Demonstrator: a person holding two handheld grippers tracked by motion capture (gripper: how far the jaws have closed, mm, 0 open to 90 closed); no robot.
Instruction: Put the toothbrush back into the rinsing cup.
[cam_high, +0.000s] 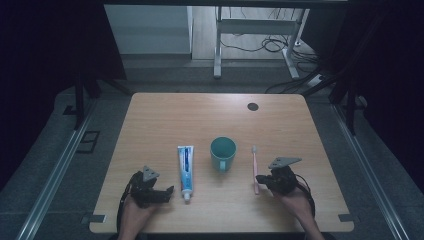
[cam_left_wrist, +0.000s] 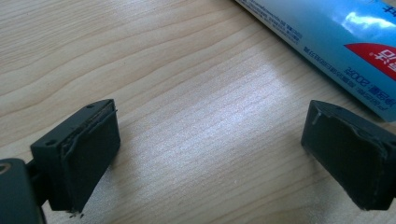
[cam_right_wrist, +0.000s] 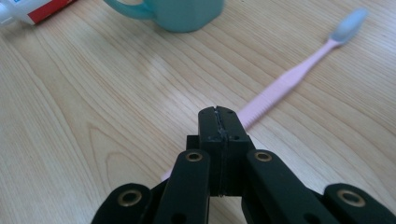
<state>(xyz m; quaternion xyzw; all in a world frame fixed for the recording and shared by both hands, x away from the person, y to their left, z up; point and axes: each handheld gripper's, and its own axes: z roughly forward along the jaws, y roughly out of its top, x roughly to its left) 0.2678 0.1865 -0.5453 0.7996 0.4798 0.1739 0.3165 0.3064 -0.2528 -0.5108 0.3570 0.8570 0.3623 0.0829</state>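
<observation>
A pink toothbrush (cam_high: 255, 167) (cam_right_wrist: 299, 74) with a pale bristle head lies on the wooden table (cam_high: 200, 115), head pointing away from me. My right gripper (cam_high: 261, 180) (cam_right_wrist: 219, 114) is shut, pad against pad, right over the handle's near end; the handle passes under the jaws. A teal mug (cam_high: 223, 152) (cam_right_wrist: 187, 14) stands left of the brush. Further left lies a blue-and-white toothpaste tube (cam_high: 185, 170) (cam_left_wrist: 336, 42), cap toward me. My left gripper (cam_high: 167, 192) (cam_left_wrist: 205, 154) rests low beside the tube, open, with bare wood between its pads.
A dark round grommet (cam_high: 253, 106) sits in the table's far right area. Beyond the table stand a white desk frame (cam_high: 260, 30) and loose cables (cam_high: 260, 45) on the floor. Metal rails (cam_high: 55, 170) run along both sides.
</observation>
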